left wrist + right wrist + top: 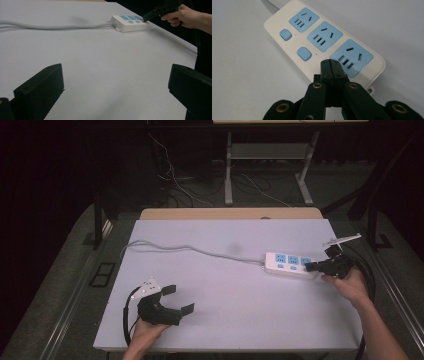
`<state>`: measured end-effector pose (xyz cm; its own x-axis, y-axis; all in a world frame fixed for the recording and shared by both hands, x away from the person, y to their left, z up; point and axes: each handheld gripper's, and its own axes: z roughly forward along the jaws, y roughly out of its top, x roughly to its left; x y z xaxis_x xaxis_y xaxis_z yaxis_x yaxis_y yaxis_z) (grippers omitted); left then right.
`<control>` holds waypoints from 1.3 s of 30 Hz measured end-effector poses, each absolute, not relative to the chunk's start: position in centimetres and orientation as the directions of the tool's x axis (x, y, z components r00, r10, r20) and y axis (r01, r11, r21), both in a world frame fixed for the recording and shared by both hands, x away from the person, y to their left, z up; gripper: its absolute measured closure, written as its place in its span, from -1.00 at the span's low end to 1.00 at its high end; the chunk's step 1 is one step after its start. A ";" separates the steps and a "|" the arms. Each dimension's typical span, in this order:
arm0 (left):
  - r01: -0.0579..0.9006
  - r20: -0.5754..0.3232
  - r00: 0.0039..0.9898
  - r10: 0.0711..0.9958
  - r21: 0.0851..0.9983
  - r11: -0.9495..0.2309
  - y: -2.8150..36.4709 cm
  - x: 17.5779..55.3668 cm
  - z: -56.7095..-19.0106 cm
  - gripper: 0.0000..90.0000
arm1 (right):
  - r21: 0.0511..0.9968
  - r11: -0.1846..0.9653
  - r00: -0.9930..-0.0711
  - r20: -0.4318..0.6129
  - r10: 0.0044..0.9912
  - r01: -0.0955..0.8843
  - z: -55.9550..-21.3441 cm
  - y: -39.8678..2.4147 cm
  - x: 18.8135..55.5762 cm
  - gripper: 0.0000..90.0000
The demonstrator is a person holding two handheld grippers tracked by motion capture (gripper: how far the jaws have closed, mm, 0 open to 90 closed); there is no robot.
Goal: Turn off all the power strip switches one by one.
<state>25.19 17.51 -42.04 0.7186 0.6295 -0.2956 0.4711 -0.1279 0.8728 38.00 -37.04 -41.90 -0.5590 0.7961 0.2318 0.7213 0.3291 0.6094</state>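
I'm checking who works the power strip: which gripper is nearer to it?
Right. The right gripper, jaws shut, has its tips over the power strip at its end socket; the left gripper sits open, far across the table.

Readable text: none in any view.
Power strip (324, 47): no brand, number or label legible, just blue socket faces and blue buttons.

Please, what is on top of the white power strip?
On the power strip are three blue sockets and two blue switches. The shut right tongs cover the spot where a third switch might be, so I cannot tell whether they touch anything there.
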 end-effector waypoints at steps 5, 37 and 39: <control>0.473 -0.297 0.718 0.630 0.872 -0.128 17.5 25.2 -42.1 -1.00 | 0.617 0.316 -0.555 0.238 0.797 0.720 -42.0 -37.2 37.9 1.00; 0.471 -0.293 0.718 0.631 0.872 -0.131 17.4 25.1 -42.0 -1.00 | 0.656 0.263 -0.542 0.265 0.797 0.707 -42.7 -37.7 37.4 1.00; 0.471 -0.293 0.719 0.631 0.872 -0.131 17.4 25.1 -42.0 -1.00 | 0.653 0.266 -0.542 0.264 0.798 0.709 -42.8 -37.8 37.4 1.00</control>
<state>25.11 17.43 -42.02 0.7185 0.6305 -0.2935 0.4710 -0.1306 0.8724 37.36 -37.76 -42.79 -0.5424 0.7977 0.2636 0.7088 0.2660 0.6534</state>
